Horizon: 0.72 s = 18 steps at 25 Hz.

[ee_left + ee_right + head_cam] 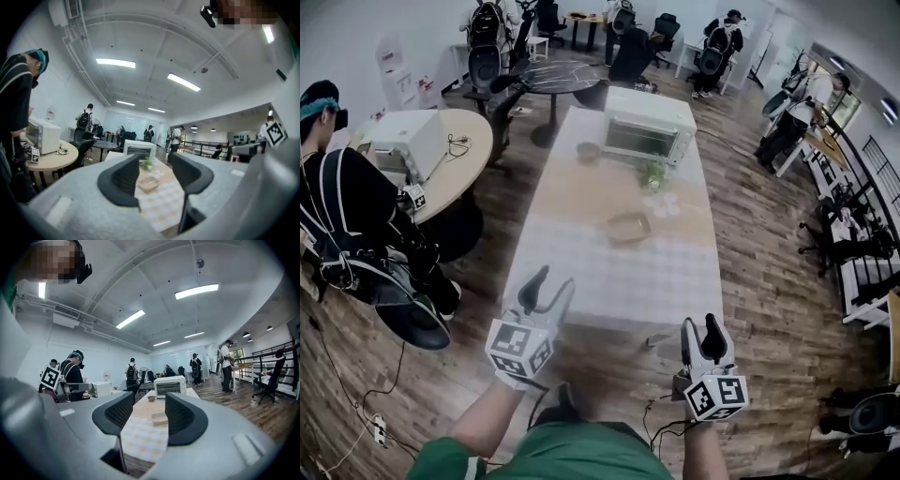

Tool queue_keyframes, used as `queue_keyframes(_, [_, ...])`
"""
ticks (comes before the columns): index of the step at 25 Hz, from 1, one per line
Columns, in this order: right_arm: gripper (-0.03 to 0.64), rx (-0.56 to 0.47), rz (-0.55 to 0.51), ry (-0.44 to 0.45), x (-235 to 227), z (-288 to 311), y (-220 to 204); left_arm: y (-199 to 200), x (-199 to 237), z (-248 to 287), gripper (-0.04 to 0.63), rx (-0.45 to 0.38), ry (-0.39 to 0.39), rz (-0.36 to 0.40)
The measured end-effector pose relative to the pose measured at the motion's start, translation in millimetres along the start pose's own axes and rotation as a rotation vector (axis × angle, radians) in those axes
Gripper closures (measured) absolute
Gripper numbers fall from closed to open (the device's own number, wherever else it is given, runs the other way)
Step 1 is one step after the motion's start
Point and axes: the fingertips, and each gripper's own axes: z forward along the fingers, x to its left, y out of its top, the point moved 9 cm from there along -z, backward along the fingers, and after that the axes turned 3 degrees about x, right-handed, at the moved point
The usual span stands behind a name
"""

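Note:
My left gripper hangs open at the near left corner of a long table with a checked cloth, holding nothing. My right gripper is open too, empty, just off the table's near right edge. Mid-table lies a shallow tan tray, which shows between the left jaws as the tray and between the right jaws as the tray. Beyond it stand a small green plant, a small bowl and a white toaster oven at the far end.
A round wooden table with a white microwave stands at the left, and a person in black is beside it. Office chairs and a dark round table are behind. More people stand at the right by a railing.

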Motion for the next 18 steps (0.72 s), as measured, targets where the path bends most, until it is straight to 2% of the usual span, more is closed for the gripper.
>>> queue_keyframes(4, [0.419,0.018,-0.004,-0.033,9.2,33.7,1.8,-4.7,37.1,20.1,0.377,0.02,-0.014,-0.024])
queue_keyframes(8, [0.419,0.016,-0.002,-0.039,4.8,57.3,3.8,-5.8,51.6,43.5,0.38,0.039,-0.026,-0.022])
queue_keyframes(14, [0.419,0.018,0.037,-0.036,-32.5,98.5,-0.1,-12.8,52.3,102.9,0.38,0.081,-0.042,-0.003])
queue_keyframes(18, [0.419,0.018,0.073,-0.001,-71.7,139.1,-0.5,-18.7,52.4,146.3,0.38,0.13,-0.005,0.012])
